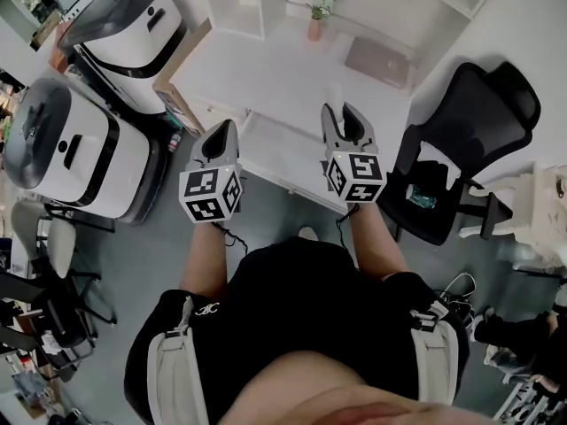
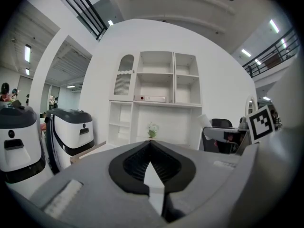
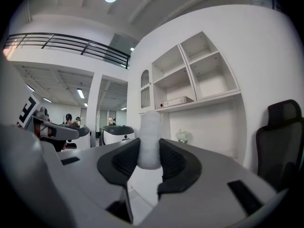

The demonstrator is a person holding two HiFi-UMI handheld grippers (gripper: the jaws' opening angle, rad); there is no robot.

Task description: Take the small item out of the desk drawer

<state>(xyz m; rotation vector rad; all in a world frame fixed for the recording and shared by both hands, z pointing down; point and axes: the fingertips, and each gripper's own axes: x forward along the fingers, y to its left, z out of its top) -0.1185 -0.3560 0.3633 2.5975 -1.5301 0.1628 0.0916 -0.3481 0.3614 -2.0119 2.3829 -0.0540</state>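
- The right tool is clamped on a small white item; the item stands upright between the dark pads and sticks out above them.
- The left tool has its jaws together, with nothing between them.
- In the head view both tools are held side by side in the air over the front edge of the white table, left tool apart from right tool.
- A potted plant stands at the table's far side.
- A black chair is to the right, and two white machines are to the left.
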